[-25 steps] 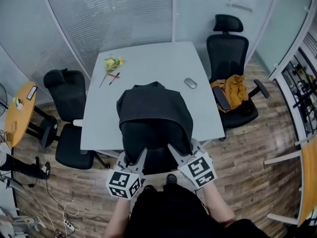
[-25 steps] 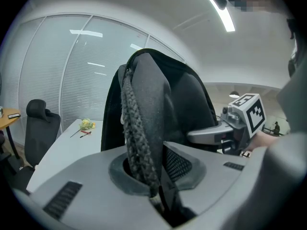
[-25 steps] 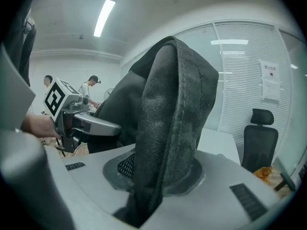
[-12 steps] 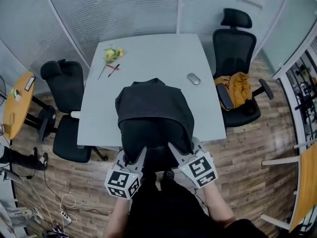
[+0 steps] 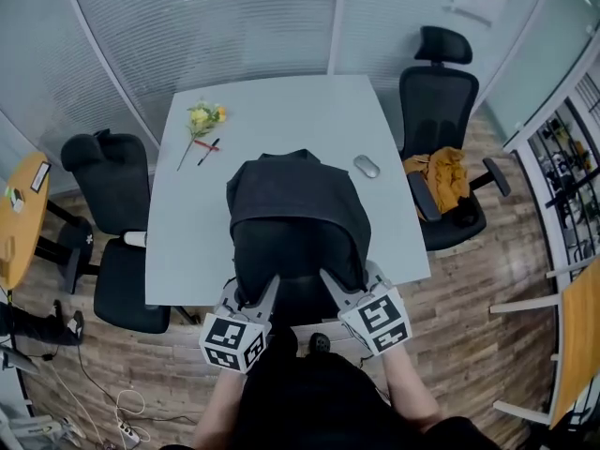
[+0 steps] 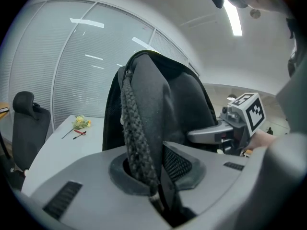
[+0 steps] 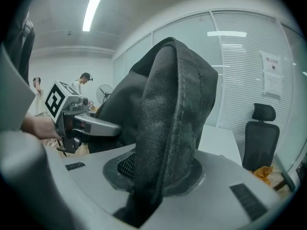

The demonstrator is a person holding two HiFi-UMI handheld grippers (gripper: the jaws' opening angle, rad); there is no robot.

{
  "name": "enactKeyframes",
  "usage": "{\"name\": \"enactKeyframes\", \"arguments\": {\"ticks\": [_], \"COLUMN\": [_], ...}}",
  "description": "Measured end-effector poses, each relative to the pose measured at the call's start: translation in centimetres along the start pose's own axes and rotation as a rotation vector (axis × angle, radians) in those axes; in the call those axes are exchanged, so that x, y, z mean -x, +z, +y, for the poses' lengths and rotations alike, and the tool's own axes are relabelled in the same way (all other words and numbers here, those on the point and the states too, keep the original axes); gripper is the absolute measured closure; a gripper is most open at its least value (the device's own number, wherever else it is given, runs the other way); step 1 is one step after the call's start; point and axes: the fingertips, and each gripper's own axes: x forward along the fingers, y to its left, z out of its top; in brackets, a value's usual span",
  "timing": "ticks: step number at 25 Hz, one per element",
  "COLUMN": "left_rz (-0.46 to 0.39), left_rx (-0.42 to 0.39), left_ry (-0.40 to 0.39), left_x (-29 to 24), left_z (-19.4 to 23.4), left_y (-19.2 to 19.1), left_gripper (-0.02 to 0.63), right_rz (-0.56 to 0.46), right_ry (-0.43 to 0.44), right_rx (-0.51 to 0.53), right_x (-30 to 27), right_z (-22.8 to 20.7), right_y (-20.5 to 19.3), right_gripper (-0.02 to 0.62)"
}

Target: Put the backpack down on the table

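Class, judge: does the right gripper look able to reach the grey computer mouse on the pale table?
Probably not: the right gripper is shut on the black fabric backpack, which blocks its way to the grey computer mouse.

Curved blind-covered glass walls (image 5: pixel 216 26), wood-plank floor (image 5: pixel 487 345), black office chairs (image 5: pixel 438 111), ceiling strip light (image 7: pixel 92 8)

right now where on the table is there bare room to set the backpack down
The widest bare patch on the table is the far middle, bordered by the flower and pen on the left and the mouse on the right. A narrower strip runs along the left edge beside the backpack. Only those small items crowd it.
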Motion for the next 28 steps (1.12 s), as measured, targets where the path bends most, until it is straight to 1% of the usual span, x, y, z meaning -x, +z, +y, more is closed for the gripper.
{"name": "enactKeyframes", "arguments": {"ticks": [8, 15, 22, 28], "left_rz": [-0.023, -0.028, -0.01, -0.003], "left_rx": [-0.035, -0.042, -0.035, -0.011], "left_ry": [-0.087, -0.142, -0.177, -0.191], "left_x": [-2.6, -3.7, -4.6, -6.0], "left_z": [5.5, 8.8, 10.2, 10.4], "left_y": [3.0, 3.9, 3.4, 2.8], "left_gripper": [0.539, 0.538, 0.538, 0.538], "right_rz": [-0.011, 0.008, 0.052, 0.079], "right_ry": [-0.094, -0.145, -0.169, -0.171], "right_rx": [-0.011, -0.012, -0.028, -0.029], "right_x": [-4.6, -7.5, -8.7, -9.3], "right_z": [-1.5, -1.8, -1.6, -2.8], "right_y": [3.6, 4.8, 4.4, 3.8], "right_gripper": [0.497, 0.497, 0.497, 0.497]}}
